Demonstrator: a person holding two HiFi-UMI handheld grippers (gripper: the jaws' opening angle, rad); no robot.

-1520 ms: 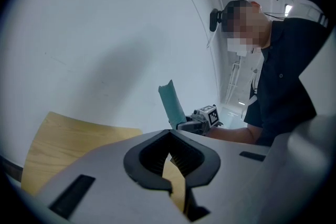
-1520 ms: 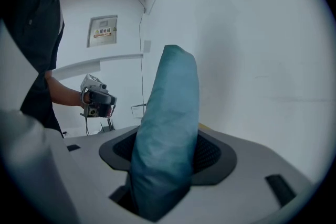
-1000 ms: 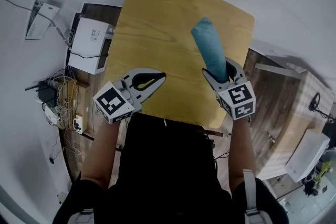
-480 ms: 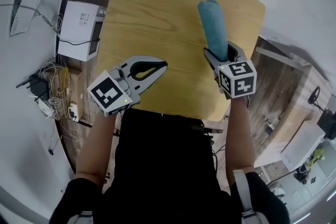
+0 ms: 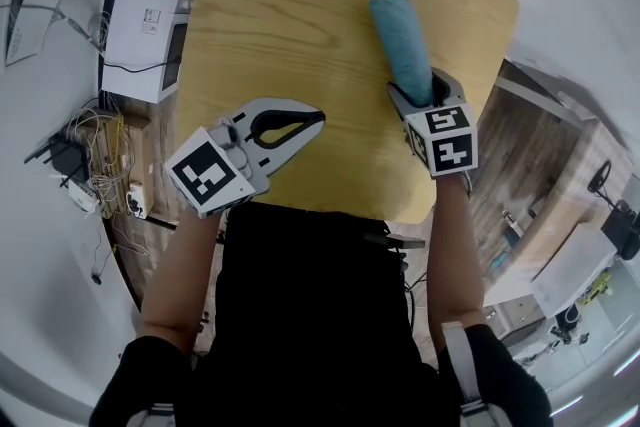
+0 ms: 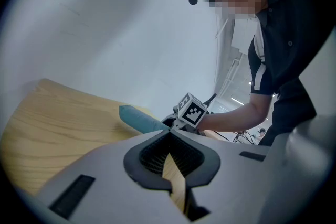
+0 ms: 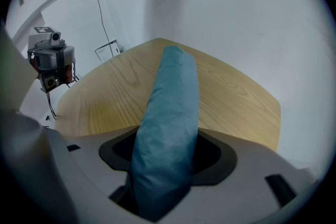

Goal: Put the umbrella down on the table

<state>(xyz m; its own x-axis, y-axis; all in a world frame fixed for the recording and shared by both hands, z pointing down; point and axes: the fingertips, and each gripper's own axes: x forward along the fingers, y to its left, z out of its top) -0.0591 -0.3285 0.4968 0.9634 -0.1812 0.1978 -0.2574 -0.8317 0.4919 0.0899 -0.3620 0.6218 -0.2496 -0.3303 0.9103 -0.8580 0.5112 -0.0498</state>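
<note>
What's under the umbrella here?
The wooden table lies beneath the umbrella, which the right gripper holds. Whether they touch is unclear; the jaws cover its near end.

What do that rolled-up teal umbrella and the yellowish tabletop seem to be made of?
The teal folded umbrella looks like soft matte fabric, perhaps nylon: it shows creases and no shine. The yellow-brown table looks like wood or wood-look laminate, smooth finish: grain lines run across it.

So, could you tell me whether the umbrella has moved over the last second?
Yes. Held in the right gripper, the folded teal umbrella has shifted away from the wooden table's near edge, farther in over the tabletop.
</note>
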